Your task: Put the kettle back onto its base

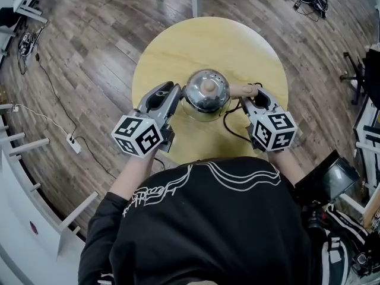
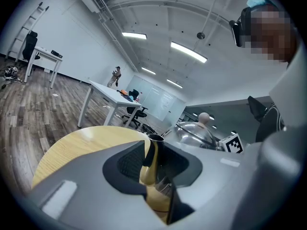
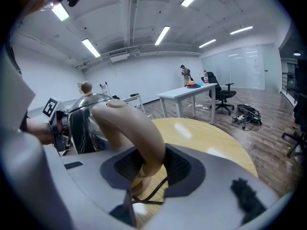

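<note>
The kettle [image 1: 205, 92] is standing upright at the middle of the round table [image 1: 178, 46], directly ahead of the person, with its domed steel top and pale knob [image 1: 208, 86] facing up. Its long axis is running left to right across the table: the spout is pointing toward the person's left and the beige handle [image 1: 242, 89] toward the right.

A black cord [image 1: 228, 126] is trailing out from beneath the kettle body toward the person. This suggests the base is lying under the kettle. No view is showing the base plainly, so whether the kettle is fully seated cannot be told.

Both grippers are engaging the kettle, one at each end of that axis.

- The left gripper [image 1: 176, 94] is closing its jaws on the spout [image 2: 151, 159], which is rising between them.
- The right gripper [image 1: 252, 95] is clamping the lower curve of the handle [image 3: 136, 128].

The right gripper is judged to be carrying the load and the left to be steadying it. The coming move depends on keeping the kettle level and centred over whatever lies directly below it.

The head view is showing the overall layout and the cord's path, but the jaws are covering both contact points. The left gripper view is showing the spout held between the jaws, with the kettle [image 2: 194, 132] body beyond. The right gripper view is showing the cord [image 3: 153, 194] passing just under the handle, inside the jaw opening. This is a possible snag point.
</note>
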